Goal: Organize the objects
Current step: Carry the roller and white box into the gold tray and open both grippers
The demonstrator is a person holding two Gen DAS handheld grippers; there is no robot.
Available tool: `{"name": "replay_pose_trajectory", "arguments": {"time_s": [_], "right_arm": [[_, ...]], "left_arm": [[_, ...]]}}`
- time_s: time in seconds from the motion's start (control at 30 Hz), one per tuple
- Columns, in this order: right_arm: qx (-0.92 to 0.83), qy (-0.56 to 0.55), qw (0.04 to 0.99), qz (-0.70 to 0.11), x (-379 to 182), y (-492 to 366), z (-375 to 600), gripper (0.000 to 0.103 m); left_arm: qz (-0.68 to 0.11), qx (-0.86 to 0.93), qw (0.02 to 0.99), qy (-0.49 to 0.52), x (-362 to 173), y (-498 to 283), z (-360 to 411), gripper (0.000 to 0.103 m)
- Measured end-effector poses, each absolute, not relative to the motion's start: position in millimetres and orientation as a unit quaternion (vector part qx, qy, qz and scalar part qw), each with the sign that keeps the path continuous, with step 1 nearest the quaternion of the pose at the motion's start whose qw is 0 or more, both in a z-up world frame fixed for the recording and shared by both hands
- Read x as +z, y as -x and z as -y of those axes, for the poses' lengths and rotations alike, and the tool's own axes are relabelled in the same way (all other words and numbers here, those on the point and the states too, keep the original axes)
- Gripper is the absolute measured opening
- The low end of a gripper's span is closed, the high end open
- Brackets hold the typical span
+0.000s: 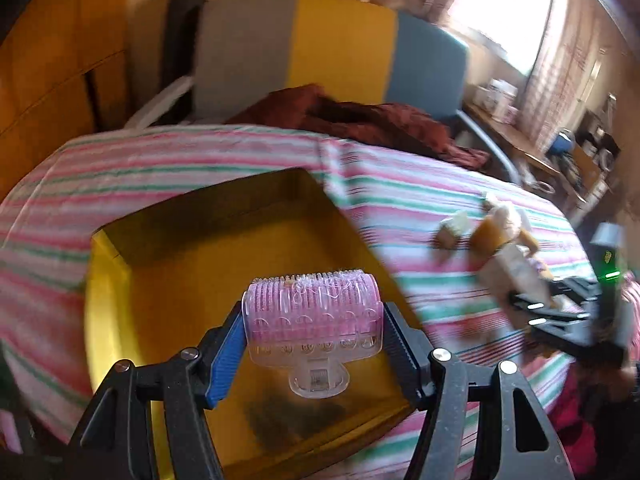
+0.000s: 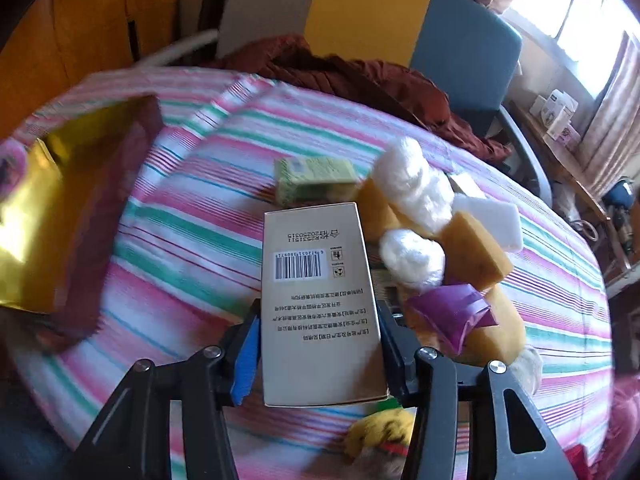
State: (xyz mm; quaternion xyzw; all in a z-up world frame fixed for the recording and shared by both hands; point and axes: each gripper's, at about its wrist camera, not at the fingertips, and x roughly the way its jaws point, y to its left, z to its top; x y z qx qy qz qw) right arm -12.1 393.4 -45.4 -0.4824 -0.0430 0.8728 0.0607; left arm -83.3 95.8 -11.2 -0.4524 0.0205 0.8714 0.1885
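In the left wrist view my left gripper point(image 1: 314, 320) is shut on a pink hair roller point(image 1: 312, 304) with a clear clip, held crosswise above an open gold-lined box point(image 1: 180, 280). My right gripper point(image 2: 318, 312) is shut on a beige carton point(image 2: 316, 280) with a barcode; both pads press on its long sides. Beside it lies a pile: white fluffy wads point(image 2: 408, 184), yellow sponges point(image 2: 476, 248), a purple packet point(image 2: 456, 312), a green box point(image 2: 316, 176) and a white block point(image 2: 492, 220). The gold box point(image 2: 36, 232) shows far left in the right wrist view.
Everything rests on a pink, green and white striped cloth point(image 2: 192, 216). A dark red garment point(image 2: 360, 76) lies at the far edge before a grey, yellow and blue chair back point(image 2: 368, 12). A cluttered desk point(image 2: 560, 120) stands at the right. A yellow soft item point(image 2: 380, 428) lies below the carton.
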Motion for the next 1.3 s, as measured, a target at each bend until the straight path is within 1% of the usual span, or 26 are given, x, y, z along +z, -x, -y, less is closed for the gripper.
{"name": "replay_pose_trajectory", "arguments": {"time_s": [0.2,0.33,0.4,0.43,0.47,0.53,0.63,0.73,0.83,0.9,0.97,1.03,1.13,1.23,1.3], "right_arm": [[0.899,0.436,-0.011,0.027,-8.4,10.7,-340.4,0.052],[0.903,0.424,-0.075,0.009,2.7,24.8,-290.9,0.052],[0.900,0.425,-0.100,0.004,3.0,32.2,-268.3,0.052],[0.897,0.427,-0.114,0.001,1.2,38.3,-252.2,0.052],[0.894,0.430,-0.124,-0.004,-1.2,43.6,-241.0,0.052],[0.886,0.440,-0.144,-0.014,-7.9,54.0,-217.0,0.052],[0.870,0.457,-0.182,-0.025,-21.1,65.5,-178.1,0.054],[0.854,0.471,-0.217,-0.046,-27.0,64.5,-158.3,0.060],[0.855,0.468,-0.219,-0.031,-29.8,54.8,-149.5,0.061],[0.857,0.469,-0.213,-0.024,-30.4,47.7,-150.5,0.062],[0.863,0.463,-0.201,-0.014,-27.9,39.8,-157.2,0.068],[0.871,0.454,-0.189,-0.003,-25.4,30.3,-161.2,0.072],[0.879,0.443,-0.176,0.004,-23.2,21.2,-170.1,0.074],[0.889,0.428,-0.162,0.017,-22.3,13.9,-170.7,0.082],[0.893,0.421,-0.157,0.016,-21.3,8.7,-172.6,0.083]], "left_arm": [[-0.016,0.877,0.124,0.464,-28.5,76.2,-39.2,0.066],[-0.004,0.878,0.096,0.469,-37.5,66.7,-10.2,0.066],[0.003,0.880,0.089,0.466,-38.9,60.8,0.7,0.067],[0.006,0.882,0.084,0.464,-38.5,57.6,4.5,0.070],[0.008,0.883,0.080,0.462,-38.0,52.9,6.8,0.076],[0.013,0.885,0.077,0.458,-37.3,49.0,14.2,0.080],[0.034,0.891,0.064,0.448,-32.6,43.6,28.2,0.080],[0.053,0.899,0.051,0.431,-25.4,40.9,41.0,0.080],[0.065,0.908,0.036,0.412,-15.4,36.1,47.9,0.079],[0.059,0.915,0.018,0.398,-10.5,32.4,48.3,0.079],[0.059,0.921,0.012,0.386,-7.0,29.7,47.2,0.078],[0.061,0.922,0.012,0.382,-5.5,29.7,46.5,0.078],[0.048,0.927,0.010,0.373,-1.5,27.6,39.8,0.078],[0.038,0.930,0.016,0.365,4.1,23.9,32.2,0.078],[0.025,0.933,0.016,0.358,8.5,19.4,27.1,0.078]]}}
